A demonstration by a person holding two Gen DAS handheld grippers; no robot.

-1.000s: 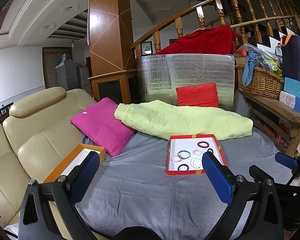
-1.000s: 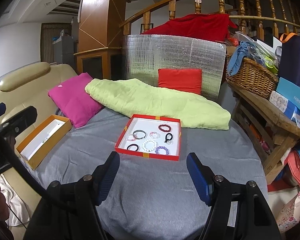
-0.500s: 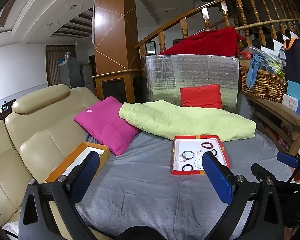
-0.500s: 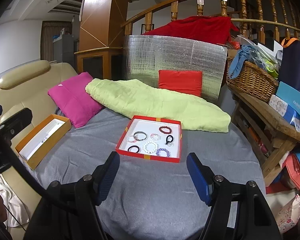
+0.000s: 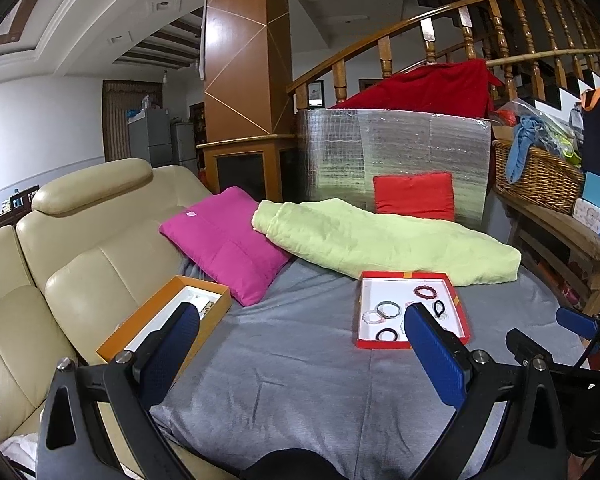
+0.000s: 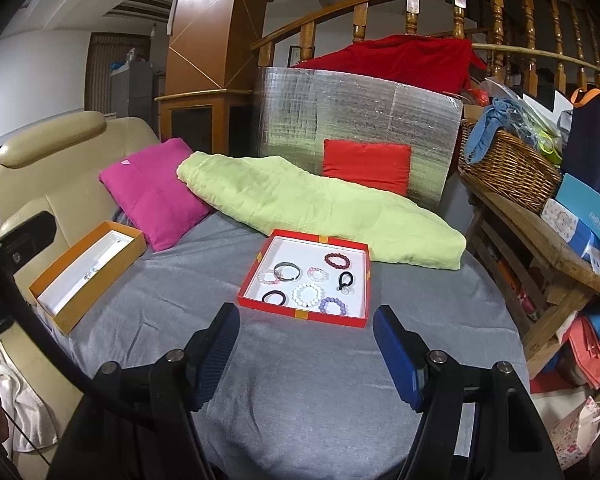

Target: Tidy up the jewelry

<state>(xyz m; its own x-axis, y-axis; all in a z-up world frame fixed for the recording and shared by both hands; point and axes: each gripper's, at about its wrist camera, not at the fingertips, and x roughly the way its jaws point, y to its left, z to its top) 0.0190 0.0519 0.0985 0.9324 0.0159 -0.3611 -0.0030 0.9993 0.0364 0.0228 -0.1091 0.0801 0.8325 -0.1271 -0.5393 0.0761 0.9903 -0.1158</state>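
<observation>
We see the red tray (image 6: pixel 300 312) lying flat on the grey cloth (image 6: pixel 320 380), just ahead of the right gripper (image 6: pixel 305 344), whose blue fingers (image 6: pixel 396 356) stand spread apart with nothing between them. Inside the tray we count several loose pieces: a dark red bead bracelet (image 6: pixel 337 260), a grey bangle (image 6: pixel 287 271) overlapping a pale pink bracelet (image 6: pixel 267 277), a white bead bracelet (image 6: pixel 308 294), a lilac bead bracelet (image 6: pixel 332 305), a black hair band (image 6: pixel 275 297) and a black tie (image 6: pixel 345 279). The orange box (image 6: pixel 60 312) sits well to the left by the sofa (image 5: pixel 80 248); its contents are too small to identify. The left gripper (image 5: pixel 300 344) is likewise released and empty above the cloth, between box and tray. A green blanket (image 6: pixel 320 208) lies just behind the tray.
</observation>
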